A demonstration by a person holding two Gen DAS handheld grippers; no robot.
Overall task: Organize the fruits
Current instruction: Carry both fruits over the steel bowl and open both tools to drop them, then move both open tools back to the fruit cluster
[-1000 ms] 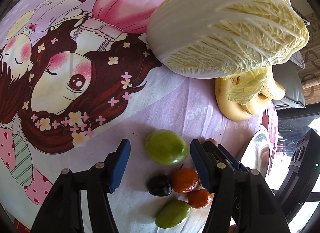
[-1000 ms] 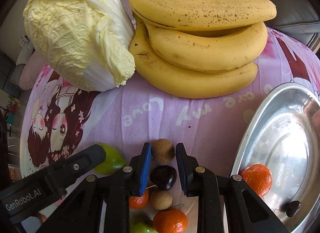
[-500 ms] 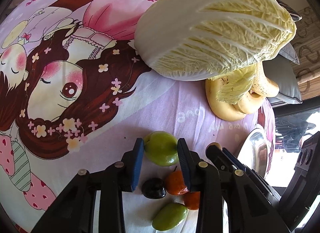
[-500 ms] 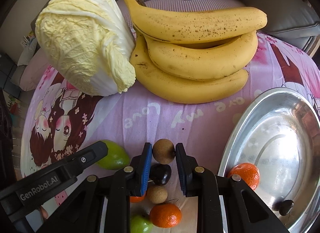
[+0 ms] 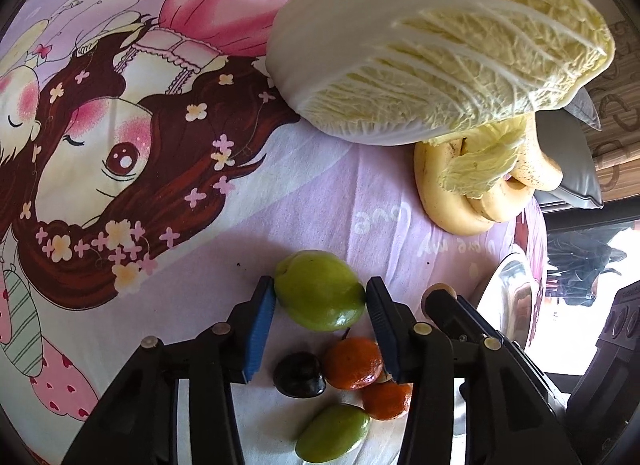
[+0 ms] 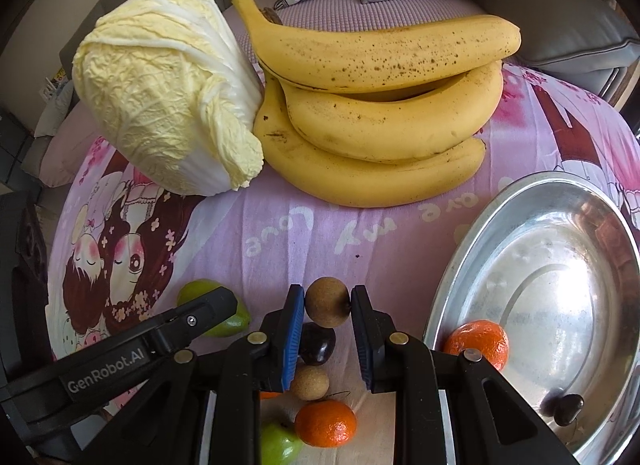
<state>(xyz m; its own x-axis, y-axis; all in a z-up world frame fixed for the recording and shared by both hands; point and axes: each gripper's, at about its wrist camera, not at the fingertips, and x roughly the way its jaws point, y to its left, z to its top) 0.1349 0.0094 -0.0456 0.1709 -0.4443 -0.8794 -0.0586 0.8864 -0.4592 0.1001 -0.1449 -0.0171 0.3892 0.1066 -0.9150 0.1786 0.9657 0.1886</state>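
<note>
The right gripper (image 6: 327,307) pinches a brown longan (image 6: 327,306) between its jaws, ready for the metal tray (image 6: 472,265) alongside. The left gripper (image 5: 320,297) jaws are opening around the green fruit (image 5: 320,290).

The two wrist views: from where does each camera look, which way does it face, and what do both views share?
Left wrist: sits on the left gripper, facing steeply down at a green fruit between its opening jaws; the right gripper's black finger shows beside.
Right wrist: sits on the right gripper, facing down, shut on a brown round fruit; the left gripper's finger crosses lower left.
Shared: cabbage, bananas, metal tray, green fruit.
</note>
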